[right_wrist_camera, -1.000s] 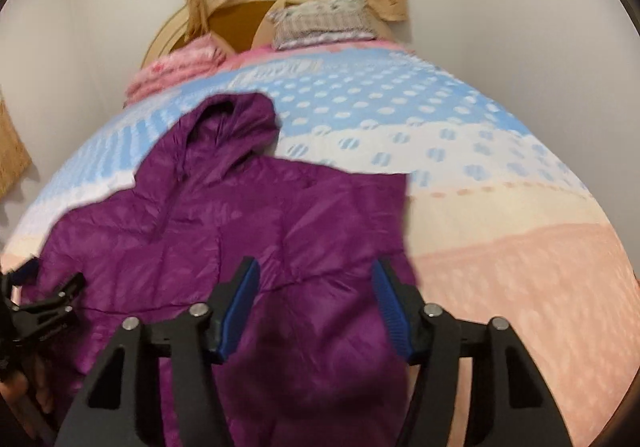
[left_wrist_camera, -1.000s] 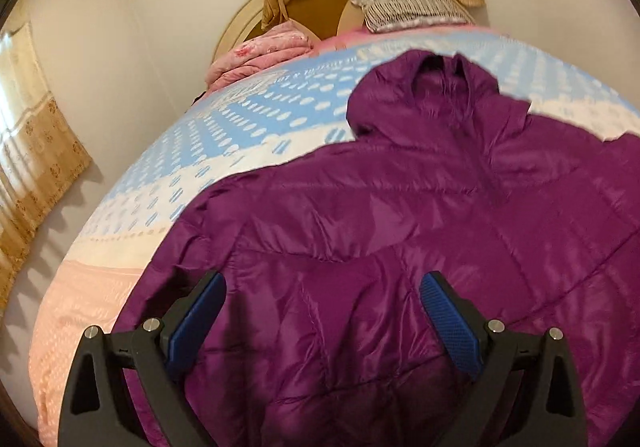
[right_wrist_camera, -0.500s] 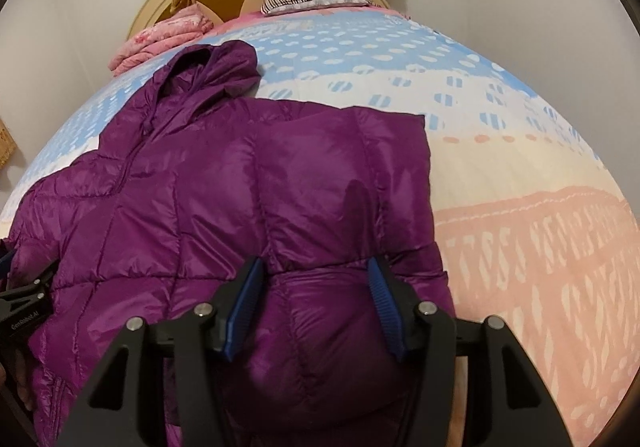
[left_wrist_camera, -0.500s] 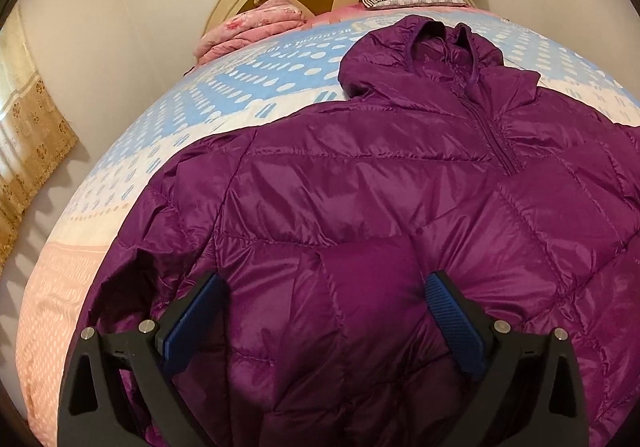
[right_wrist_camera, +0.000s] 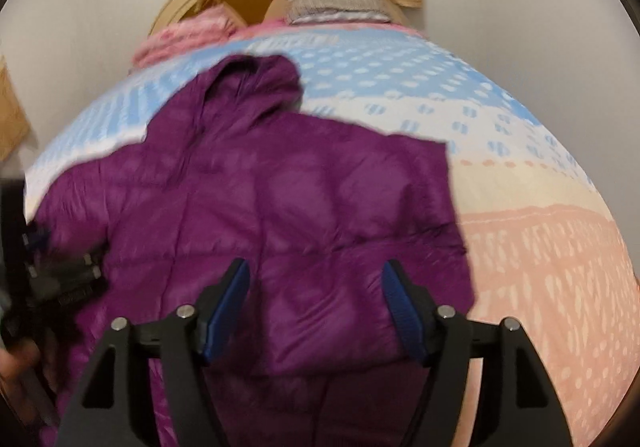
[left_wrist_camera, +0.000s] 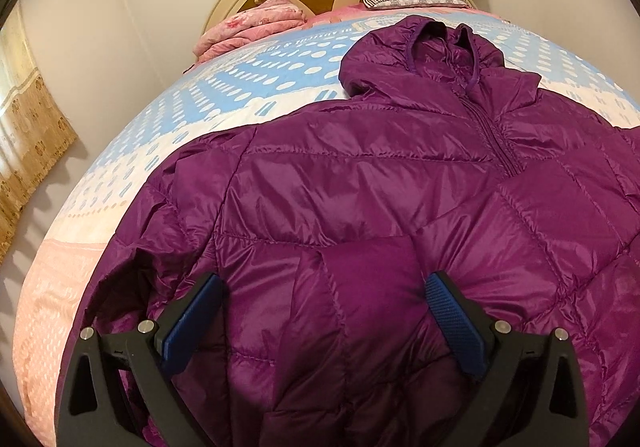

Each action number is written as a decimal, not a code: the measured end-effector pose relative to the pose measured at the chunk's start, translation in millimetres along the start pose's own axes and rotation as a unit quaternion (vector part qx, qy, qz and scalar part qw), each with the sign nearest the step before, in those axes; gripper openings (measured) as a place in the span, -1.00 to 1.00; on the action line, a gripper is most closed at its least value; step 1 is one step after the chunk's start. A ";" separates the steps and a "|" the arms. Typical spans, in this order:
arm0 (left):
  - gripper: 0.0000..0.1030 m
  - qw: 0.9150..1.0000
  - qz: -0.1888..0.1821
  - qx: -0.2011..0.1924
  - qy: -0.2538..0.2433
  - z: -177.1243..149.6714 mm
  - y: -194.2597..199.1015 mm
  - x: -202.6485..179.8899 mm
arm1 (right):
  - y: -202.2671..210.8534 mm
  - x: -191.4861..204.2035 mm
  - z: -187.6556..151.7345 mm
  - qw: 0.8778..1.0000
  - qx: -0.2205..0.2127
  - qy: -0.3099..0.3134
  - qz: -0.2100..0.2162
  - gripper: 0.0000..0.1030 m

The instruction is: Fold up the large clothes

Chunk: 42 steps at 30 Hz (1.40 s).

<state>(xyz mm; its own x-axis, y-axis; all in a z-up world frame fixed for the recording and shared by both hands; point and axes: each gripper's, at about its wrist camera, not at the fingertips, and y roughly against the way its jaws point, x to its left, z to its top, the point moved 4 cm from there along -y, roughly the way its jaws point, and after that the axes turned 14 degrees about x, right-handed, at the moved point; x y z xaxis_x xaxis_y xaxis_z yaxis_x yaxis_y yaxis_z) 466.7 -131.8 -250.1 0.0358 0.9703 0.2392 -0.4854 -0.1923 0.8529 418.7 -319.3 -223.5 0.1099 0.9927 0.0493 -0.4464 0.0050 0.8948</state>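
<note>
Left gripper (left_wrist_camera: 322, 311) spread wide, right gripper (right_wrist_camera: 316, 297) jaws opening, both angled downward

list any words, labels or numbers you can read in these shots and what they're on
Bedsheet: one line of small capitals printed upside down near the pink folded quilt; it seems to begin "BEAUTIFUL &", but the rest is too small to read.
Purple jacket: no readable label or brand.
Right wrist view: too blurred to read anything.

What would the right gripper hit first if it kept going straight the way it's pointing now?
Most likely the purple jacket. The right gripper, its jaws opening with nothing pinched between them, aims down at the folded-over sleeve panel lying on the bed. The blurred frame leaves the gap unclear.
</note>
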 end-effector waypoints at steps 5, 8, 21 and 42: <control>0.98 1.000 -0.004 0.001 0.001 -0.1 -0.3 0.4 | -16.7 -0.8 -3.7 1.000 0.010 -0.002 -0.007 0.43; 0.98 1.000 -0.005 0.001 0.002 -0.1 -0.1 0.2 | -18.3 2.0 -3.4 1.000 0.012 0.004 -0.018 0.46; 0.98 1.000 -0.005 0.001 0.001 0.1 -0.1 0.9 | -20.6 3.8 -3.3 0.999 0.015 0.006 -0.040 0.52; 0.98 0.997 0.020 -0.069 -0.021 -50.2 96.7 96.3 | 45.4 11.0 -47.4 1.000 0.014 0.003 -0.006 0.67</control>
<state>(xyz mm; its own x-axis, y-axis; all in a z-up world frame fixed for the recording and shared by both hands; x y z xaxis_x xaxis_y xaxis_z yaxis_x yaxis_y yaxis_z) 379.3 -49.6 -167.9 0.0494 0.9545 0.2941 -0.6024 -0.2064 0.7710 357.5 -302.4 -203.3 0.1095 0.9933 0.0363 -0.4197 0.0131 0.9075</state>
